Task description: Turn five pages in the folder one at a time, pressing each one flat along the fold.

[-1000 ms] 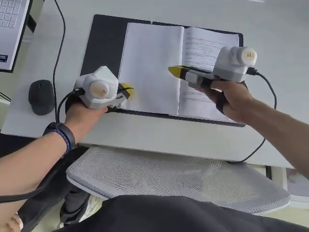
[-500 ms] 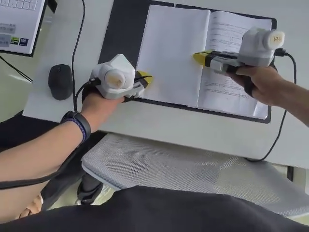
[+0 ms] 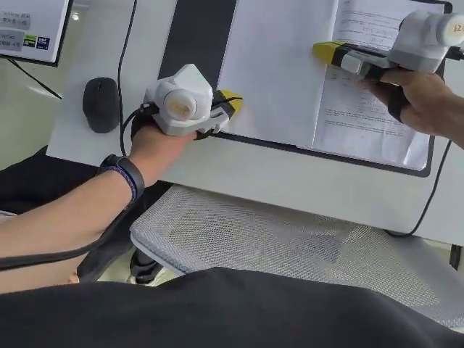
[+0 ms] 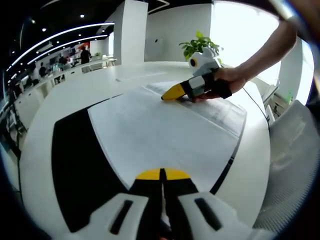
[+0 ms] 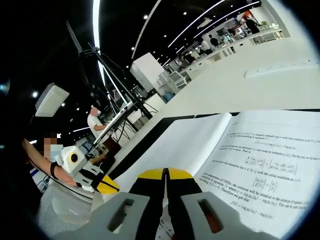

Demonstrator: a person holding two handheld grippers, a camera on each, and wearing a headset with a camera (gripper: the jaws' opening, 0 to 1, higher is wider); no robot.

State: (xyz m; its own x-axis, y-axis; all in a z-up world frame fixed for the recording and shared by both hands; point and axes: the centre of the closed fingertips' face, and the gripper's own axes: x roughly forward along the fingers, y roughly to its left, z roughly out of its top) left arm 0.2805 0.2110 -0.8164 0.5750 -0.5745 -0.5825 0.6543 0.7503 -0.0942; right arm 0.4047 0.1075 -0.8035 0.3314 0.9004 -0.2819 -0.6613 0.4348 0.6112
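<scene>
Head view, left gripper: yellow tips pressed together, holding nothing, at the lower left corner of the blank page.
Head view, right gripper: tips together, empty, lying at the fold beside the printed page; contact with the paper is unclear.
Head view, folder: open flat on the white table, with a mouse to its left.
Left gripper view: own jaws closed with no gap, at the blank page's near edge; the right gripper sits across the page by the fold.
Right gripper view: own jaws closed, above the printed page; the left gripper sits low on the left.
</scene>
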